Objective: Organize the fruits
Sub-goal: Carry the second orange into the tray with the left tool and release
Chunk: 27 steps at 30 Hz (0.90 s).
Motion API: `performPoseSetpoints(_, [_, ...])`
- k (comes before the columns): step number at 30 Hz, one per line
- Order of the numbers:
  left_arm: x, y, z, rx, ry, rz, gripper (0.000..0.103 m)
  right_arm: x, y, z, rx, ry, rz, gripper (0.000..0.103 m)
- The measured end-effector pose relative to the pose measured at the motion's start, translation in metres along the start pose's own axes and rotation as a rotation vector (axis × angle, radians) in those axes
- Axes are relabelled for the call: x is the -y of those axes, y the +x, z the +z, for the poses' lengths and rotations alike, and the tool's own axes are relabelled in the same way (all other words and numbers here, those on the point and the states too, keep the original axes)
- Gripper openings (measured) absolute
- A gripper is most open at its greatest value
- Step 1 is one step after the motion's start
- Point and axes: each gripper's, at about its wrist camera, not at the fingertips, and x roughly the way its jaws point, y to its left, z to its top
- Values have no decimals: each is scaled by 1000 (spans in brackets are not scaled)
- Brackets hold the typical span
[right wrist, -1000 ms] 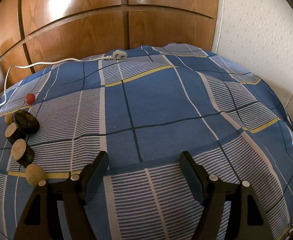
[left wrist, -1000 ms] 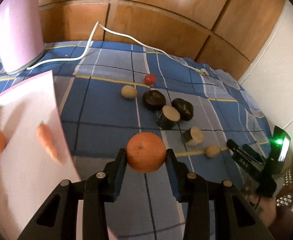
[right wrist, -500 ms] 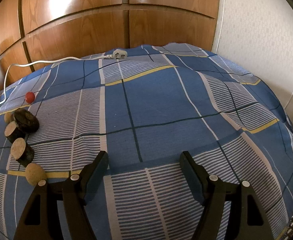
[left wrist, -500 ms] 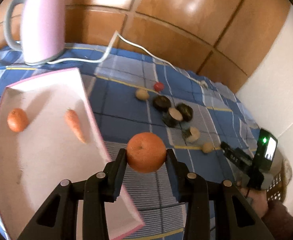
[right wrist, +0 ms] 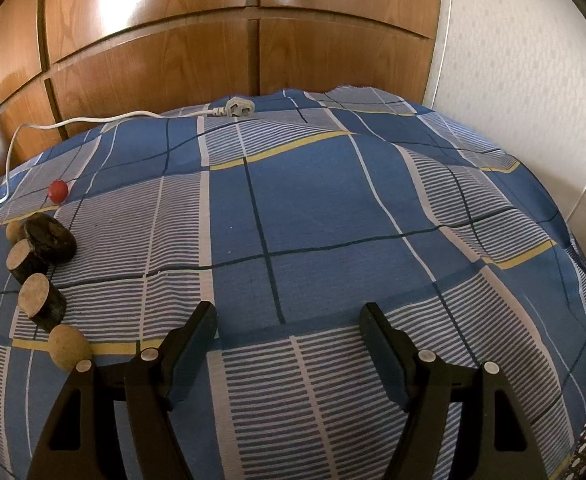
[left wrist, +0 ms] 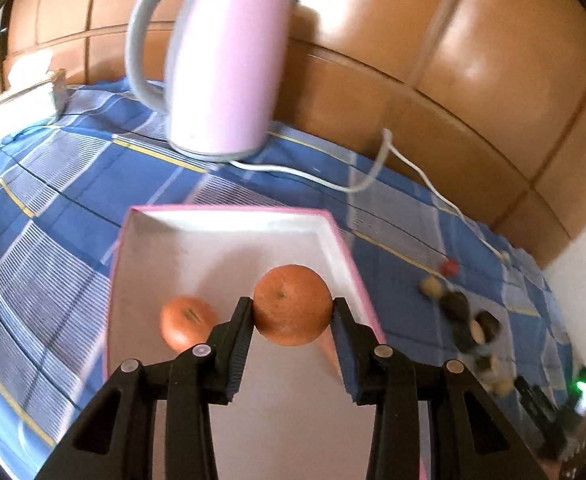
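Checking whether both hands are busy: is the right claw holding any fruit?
No, the right claw is open with nothing between its fingers, only the blue checked cloth beyond.

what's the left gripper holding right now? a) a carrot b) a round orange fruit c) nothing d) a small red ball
b: in the left wrist view the left gripper has its jaws shut on a round orange fruit, over the white pink-rimmed tray.

orange (left wrist: 292, 305) — round, held above tray (left wrist: 229, 224) | second orange (left wrist: 186, 321) — inside tray
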Motion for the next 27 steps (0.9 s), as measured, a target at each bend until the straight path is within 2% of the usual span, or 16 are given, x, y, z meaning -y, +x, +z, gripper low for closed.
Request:
performPoseSetpoints(10, [-21,29,20,1,-28,98,41,0,0,0,-1,0,-1,75])
performPoseSetpoints(13, [-27,32,21,8,-55,121,48,0,0,0,-1,0,-1,75])
performPoseSetpoints(15, [-29,28,18,24,-63,132,51,0,-1,0,-1,0,-1,75])
performPoseSetpoints(21, [-27,4,3,68,-87,171,51,0,-1,1,-2,0,-1,75])
performPoseSetpoints(27, [-16,-23,-17,96,-72,172,55,0,-1,1,-8,-2,0,75])
